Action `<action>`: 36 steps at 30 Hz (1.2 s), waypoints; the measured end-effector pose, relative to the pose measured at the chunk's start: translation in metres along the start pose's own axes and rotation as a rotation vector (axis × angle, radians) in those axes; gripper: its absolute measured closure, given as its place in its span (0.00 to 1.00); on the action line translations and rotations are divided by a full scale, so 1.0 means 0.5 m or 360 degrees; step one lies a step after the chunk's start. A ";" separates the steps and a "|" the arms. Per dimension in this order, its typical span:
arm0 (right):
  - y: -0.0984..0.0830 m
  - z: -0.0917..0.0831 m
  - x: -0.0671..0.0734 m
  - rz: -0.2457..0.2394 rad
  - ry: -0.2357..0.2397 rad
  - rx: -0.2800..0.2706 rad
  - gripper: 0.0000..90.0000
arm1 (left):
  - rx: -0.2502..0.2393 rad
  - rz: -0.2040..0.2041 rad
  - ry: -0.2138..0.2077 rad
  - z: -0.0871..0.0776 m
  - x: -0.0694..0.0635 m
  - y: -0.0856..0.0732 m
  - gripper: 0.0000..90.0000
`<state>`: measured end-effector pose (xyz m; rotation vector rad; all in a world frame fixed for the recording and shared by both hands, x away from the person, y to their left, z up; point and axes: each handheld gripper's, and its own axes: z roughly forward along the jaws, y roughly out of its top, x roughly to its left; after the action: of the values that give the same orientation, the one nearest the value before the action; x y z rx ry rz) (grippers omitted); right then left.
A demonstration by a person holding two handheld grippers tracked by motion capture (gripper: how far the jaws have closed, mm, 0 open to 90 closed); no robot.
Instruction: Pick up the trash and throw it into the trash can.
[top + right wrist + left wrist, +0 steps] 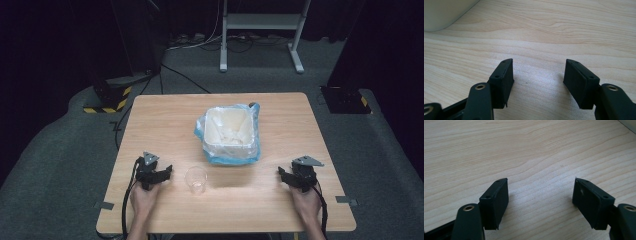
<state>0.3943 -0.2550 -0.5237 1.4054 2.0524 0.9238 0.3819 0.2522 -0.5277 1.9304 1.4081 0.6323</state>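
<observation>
Nearest first: your left gripper (169, 171) rests low on the table (150, 125) with its jaws spread wide and nothing between them; in the left gripper view, bare wood grain runs between the pads (499, 200). Your right gripper (282, 175) sits the same way at the other side, jaws wide apart and empty, well apart from everything. The clear plastic cup (196, 180) stands upright just beside the left gripper, between your two hands and near the table's front edge. It looks thin and light, so a jaw tip clipping its rim on approach would likely tip it or skate it away; a hard squeeze could buckle the wall and pop it out. Being see-through, its edges are hard to judge, so come in level. Farther back, the white bin (230, 131) with its blue bag liner (227, 159) sits mid-table; the loose liner edge hangs near the cup's path and could snag a jaw or shift the bin if bumped.
</observation>
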 end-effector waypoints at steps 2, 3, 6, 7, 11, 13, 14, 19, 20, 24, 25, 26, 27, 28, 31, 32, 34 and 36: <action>0.000 0.000 0.000 -0.0005 0.0001 -0.0002 0.45 | 0.0001 -0.0003 0.0005 0.000 0.000 0.000 0.32; 0.000 0.000 0.000 -0.0003 0.0000 -0.0001 0.45 | 0.0001 -0.0003 0.0004 0.000 0.000 0.000 0.32; 0.000 0.000 0.000 -0.0003 -0.0001 -0.0001 0.45 | 0.0000 -0.0001 0.0004 0.000 0.000 0.000 0.32; 0.000 0.000 0.000 -0.0005 0.0000 -0.0005 0.45 | 0.0001 -0.0001 0.0002 0.000 0.000 0.001 0.32; 0.000 0.000 0.000 -0.0003 -0.0004 -0.0001 0.44 | 0.0021 -0.0003 0.0001 0.000 0.000 0.003 0.32; 0.000 0.000 0.000 -0.0002 0.0000 0.0002 0.43 | 0.0047 0.0000 -0.0008 -0.003 -0.002 0.005 0.32; 0.000 0.000 0.000 -0.0002 0.0001 0.0002 0.43 | 0.0055 0.0006 -0.0008 -0.005 -0.003 0.005 0.33; 0.000 0.000 0.000 -0.0002 0.0002 0.0002 0.43 | 0.0103 0.0022 -0.0026 -0.017 -0.009 0.004 0.37; 0.000 0.000 0.000 -0.0003 0.0001 0.0002 0.43 | 0.0104 0.0034 -0.0052 -0.022 -0.015 0.004 0.39; 0.000 0.001 0.000 -0.0002 0.0002 0.0001 0.43 | 0.0081 0.0042 -0.0099 -0.034 -0.024 0.006 0.41; 0.000 0.000 0.000 -0.0001 0.0002 0.0002 0.43 | 0.0074 0.0040 -0.0109 -0.038 -0.026 0.006 0.42; 0.000 0.000 0.000 -0.0002 0.0002 0.0002 0.43 | 0.0069 0.0035 -0.0119 -0.042 -0.028 0.007 0.42; 0.000 0.001 0.000 -0.0001 0.0001 0.0000 0.43 | 0.0065 0.0035 -0.0126 -0.045 -0.029 0.007 0.42; 0.000 0.001 0.000 -0.0001 0.0001 0.0000 0.43 | 0.0059 0.0034 -0.0135 -0.050 -0.031 0.007 0.42; 0.000 0.001 0.000 -0.0001 0.0001 0.0000 0.43 | 0.0044 0.0026 -0.0168 -0.062 -0.036 0.007 0.43; 0.000 0.001 0.000 -0.0001 0.0001 0.0000 0.43 | 0.0032 0.0020 -0.0182 -0.068 -0.038 0.008 0.44; 0.000 0.001 0.000 -0.0002 0.0001 0.0000 0.42 | 0.0011 0.0006 -0.0205 -0.076 -0.039 0.009 0.44; 0.000 0.001 0.001 0.0000 -0.0003 0.0000 0.42 | -0.0001 -0.0007 -0.0217 -0.085 -0.040 0.009 0.44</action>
<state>0.3944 -0.2546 -0.5239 1.4054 2.0513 0.9221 0.3485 0.2417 -0.4960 1.9311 1.3268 0.4890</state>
